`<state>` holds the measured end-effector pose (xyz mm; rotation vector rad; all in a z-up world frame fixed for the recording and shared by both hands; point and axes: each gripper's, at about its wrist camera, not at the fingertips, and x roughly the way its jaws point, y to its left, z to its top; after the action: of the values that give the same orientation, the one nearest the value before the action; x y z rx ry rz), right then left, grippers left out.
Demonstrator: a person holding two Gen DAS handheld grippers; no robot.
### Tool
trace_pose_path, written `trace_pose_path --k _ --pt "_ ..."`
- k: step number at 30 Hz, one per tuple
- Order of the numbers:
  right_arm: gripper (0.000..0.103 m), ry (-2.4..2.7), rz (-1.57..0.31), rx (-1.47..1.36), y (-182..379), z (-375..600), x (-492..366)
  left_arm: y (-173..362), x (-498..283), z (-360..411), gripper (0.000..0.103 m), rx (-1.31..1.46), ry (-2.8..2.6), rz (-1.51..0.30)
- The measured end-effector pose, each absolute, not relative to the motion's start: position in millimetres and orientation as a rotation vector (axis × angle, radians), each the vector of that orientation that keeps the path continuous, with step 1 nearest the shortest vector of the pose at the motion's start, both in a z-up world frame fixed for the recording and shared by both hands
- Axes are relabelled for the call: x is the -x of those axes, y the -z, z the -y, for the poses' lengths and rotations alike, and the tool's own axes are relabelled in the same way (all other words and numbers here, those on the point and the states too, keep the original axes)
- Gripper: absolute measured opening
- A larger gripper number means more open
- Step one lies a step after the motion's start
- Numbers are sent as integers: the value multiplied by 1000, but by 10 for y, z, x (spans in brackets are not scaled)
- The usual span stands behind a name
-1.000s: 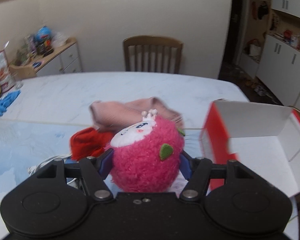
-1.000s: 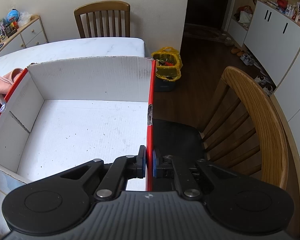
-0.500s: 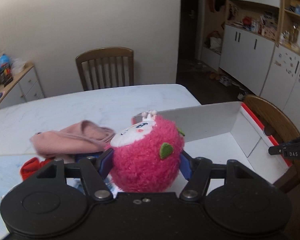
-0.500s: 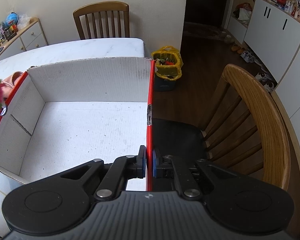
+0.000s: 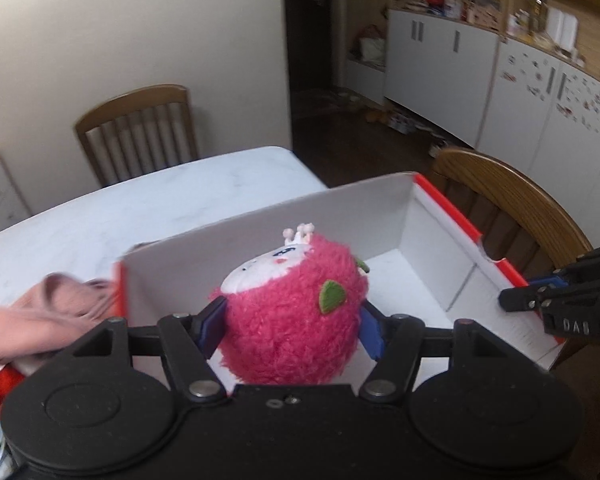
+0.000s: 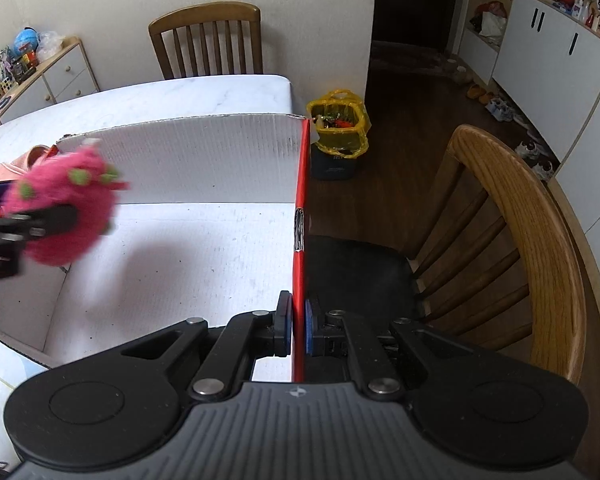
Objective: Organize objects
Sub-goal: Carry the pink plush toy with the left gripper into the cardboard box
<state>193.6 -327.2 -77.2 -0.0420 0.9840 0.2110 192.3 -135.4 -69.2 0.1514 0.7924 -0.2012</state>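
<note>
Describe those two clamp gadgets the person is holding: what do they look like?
Both are matte black plastic. The left gripper has a smooth body with two round discs, silver pivot screws and angled link arms ending in blue finger pads. The right gripper matches, but its body is ribbed grey-black with a small logo; white letters show on its side. No cables or sleeves are visible.

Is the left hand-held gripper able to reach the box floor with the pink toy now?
Probably yes: the left hand-held gripper holds the pink toy over the open box, with nothing between.
</note>
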Motion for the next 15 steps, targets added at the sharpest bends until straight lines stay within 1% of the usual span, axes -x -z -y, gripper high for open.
trace_pose_path --k 11,15 --pt "6 -224 -995 26 763 3250 -1915 1055 -2259 1698 64 -190 278 -881" --pt "6 -228 -999 20 759 3250 -1934 1144 -2383 1692 65 -167 310 -978"
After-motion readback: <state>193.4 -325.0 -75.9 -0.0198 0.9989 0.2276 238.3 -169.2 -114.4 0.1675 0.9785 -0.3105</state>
